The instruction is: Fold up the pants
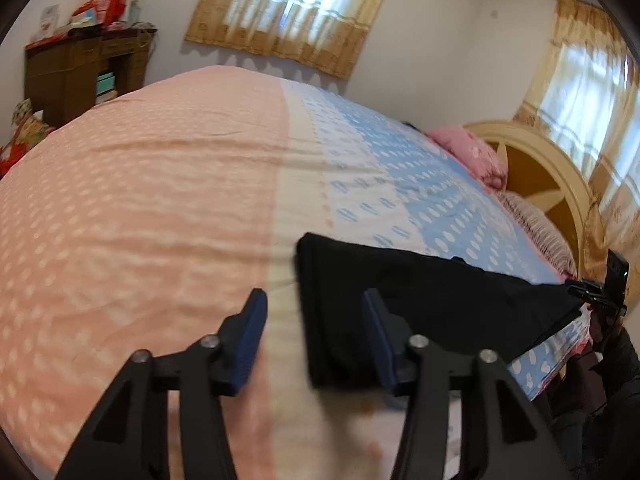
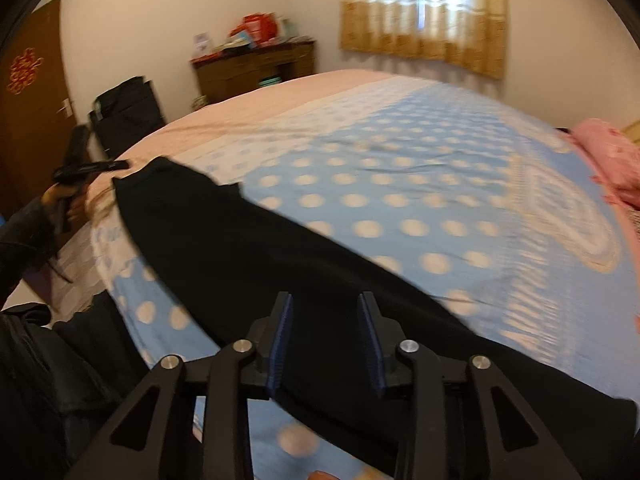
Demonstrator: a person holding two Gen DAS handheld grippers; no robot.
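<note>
Black pants [image 1: 420,296] lie flat along the near edge of the bed [image 1: 140,200], as a long dark strip. In the left wrist view my left gripper [image 1: 316,312] is open and empty, hovering just above one end of the pants, with its right finger over the cloth. In the right wrist view the pants [image 2: 240,248] run from far left to near right. My right gripper [image 2: 326,316] is open and empty, just above the pants' middle. The right gripper also shows in the left wrist view [image 1: 600,296], and the left gripper in the right wrist view [image 2: 84,168].
The bed carries a pink, white and blue dotted sheet [image 2: 400,184]. A pink quilt [image 1: 468,156] lies by the headboard [image 1: 540,184]. A brown cabinet [image 1: 84,72] stands by the far wall. A black bag [image 2: 128,112] stands past the bed's foot, near a brown door [image 2: 32,100].
</note>
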